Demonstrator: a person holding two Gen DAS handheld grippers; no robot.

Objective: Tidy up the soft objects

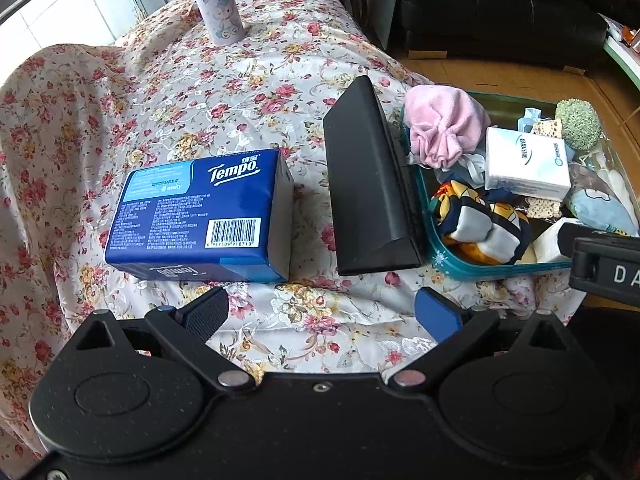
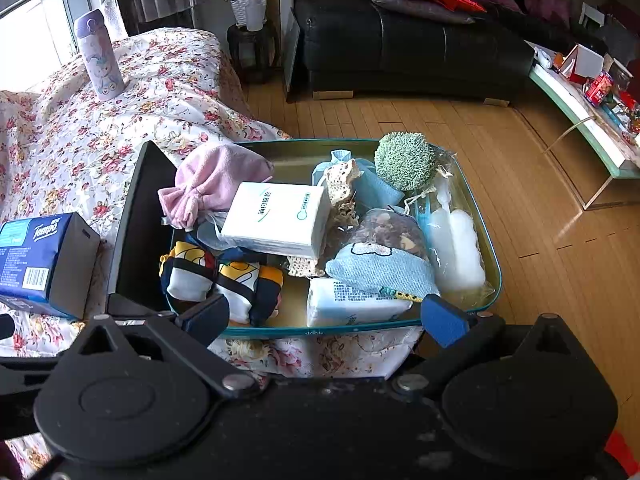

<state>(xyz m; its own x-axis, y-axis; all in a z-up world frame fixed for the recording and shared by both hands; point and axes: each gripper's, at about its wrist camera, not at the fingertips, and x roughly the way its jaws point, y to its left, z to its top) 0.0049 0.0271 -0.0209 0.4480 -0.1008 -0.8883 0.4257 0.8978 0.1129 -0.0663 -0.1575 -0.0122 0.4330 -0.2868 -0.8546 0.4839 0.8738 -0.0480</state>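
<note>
Floral bedspread [image 1: 224, 92], teal tin [image 2: 494, 264] crammed — both hand-held grippers [image 1: 322, 314] [image 2: 326, 318] agape, empty.

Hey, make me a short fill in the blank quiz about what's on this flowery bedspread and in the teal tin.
1. The blue Tempo tissue pack lies on the ____ bedspread.
2. In the teal tin, the white tissue pack sits beside a ____ cloth pouch.
3. Both the left gripper and right gripper are ____.

Answers: floral; pink; open
</note>
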